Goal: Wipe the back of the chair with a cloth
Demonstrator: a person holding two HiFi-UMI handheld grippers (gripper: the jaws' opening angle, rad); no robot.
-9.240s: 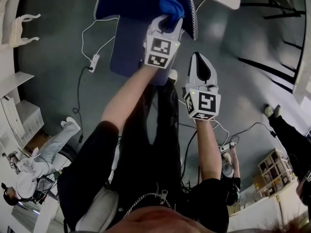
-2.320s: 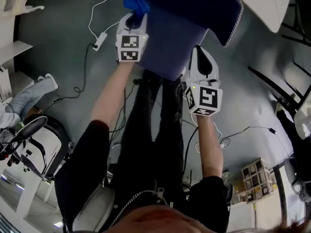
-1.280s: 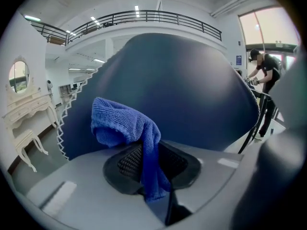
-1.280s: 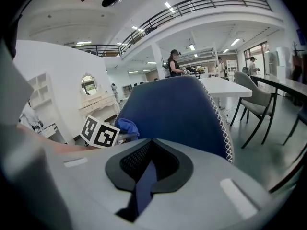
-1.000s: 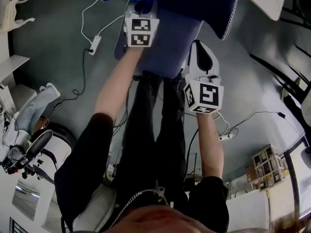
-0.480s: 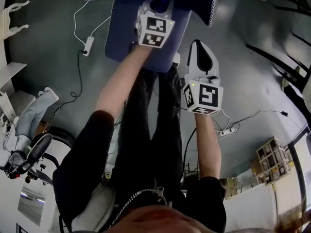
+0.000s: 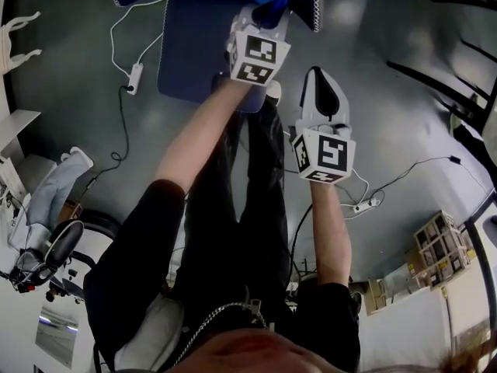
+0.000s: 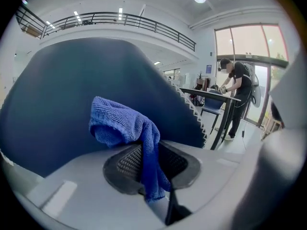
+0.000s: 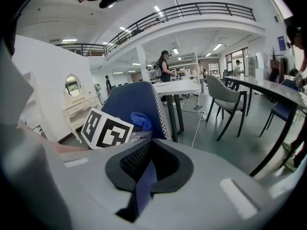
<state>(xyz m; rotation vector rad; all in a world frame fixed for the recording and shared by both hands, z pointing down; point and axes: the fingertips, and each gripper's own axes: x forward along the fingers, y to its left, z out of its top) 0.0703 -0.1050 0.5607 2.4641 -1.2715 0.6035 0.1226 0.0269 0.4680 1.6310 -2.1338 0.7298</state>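
Wiping appears under way: left gripper (image 7: 268,12) jaws clamp the blue cloth (image 8: 123,124), apparently bunched against the chair back (image 8: 57,109) near its stitched edge. Right gripper (image 7: 320,92) hangs beside it, jaws nearly together, empty. No wiped area shows; judged mid-task.

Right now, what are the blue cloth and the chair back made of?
The cloth looks like terry or microfibre, matte, with ribbed loops showing. The chair back is probably fabric upholstery, matte dark blue, with white zigzag stitching along its edge.
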